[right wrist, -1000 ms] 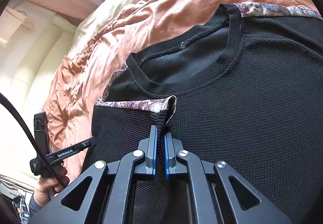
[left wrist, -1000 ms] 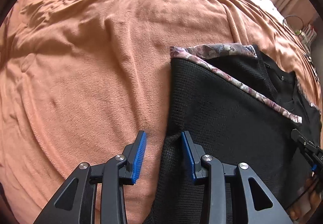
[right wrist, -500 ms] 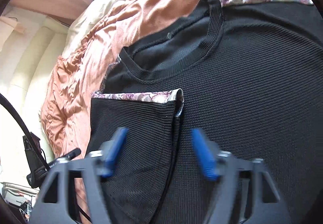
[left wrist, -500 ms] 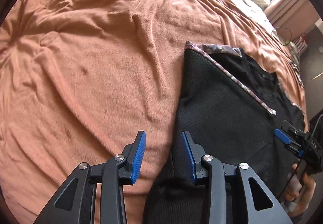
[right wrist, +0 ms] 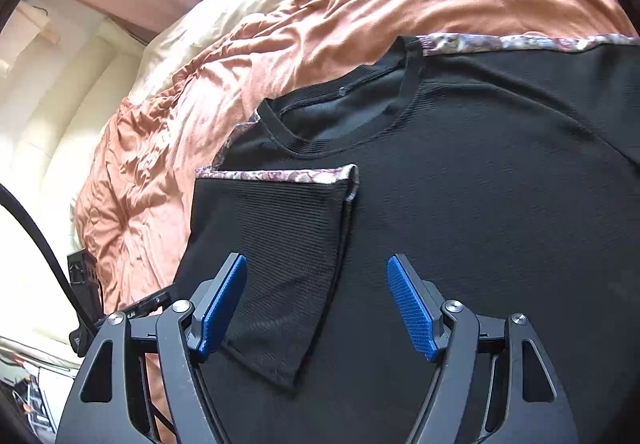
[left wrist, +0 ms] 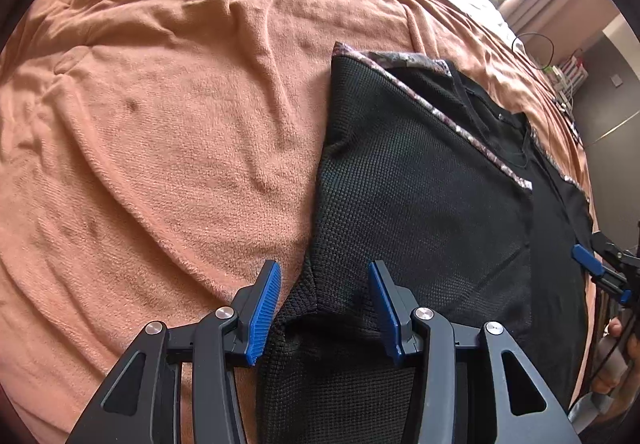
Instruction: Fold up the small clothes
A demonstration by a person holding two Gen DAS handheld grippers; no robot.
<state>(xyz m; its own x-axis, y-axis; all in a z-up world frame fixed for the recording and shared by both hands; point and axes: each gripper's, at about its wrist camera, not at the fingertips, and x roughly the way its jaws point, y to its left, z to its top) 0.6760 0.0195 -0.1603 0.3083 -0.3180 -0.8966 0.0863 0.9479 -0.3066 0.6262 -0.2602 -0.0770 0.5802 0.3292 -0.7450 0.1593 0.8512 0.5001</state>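
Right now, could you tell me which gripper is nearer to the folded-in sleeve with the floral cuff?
Right. The right gripper hangs open directly over the folded-in sleeve, its pads straddling it. The left gripper is open at the black top's opposite edge.

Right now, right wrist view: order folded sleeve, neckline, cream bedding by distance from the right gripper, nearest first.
From the right gripper, open above the black top:
1. Folded sleeve, between the fingers, toward the left one.
2. Neckline, straight ahead, beyond the sleeve's floral cuff.
3. Cream bedding, far, upper left, past the orange blanket.
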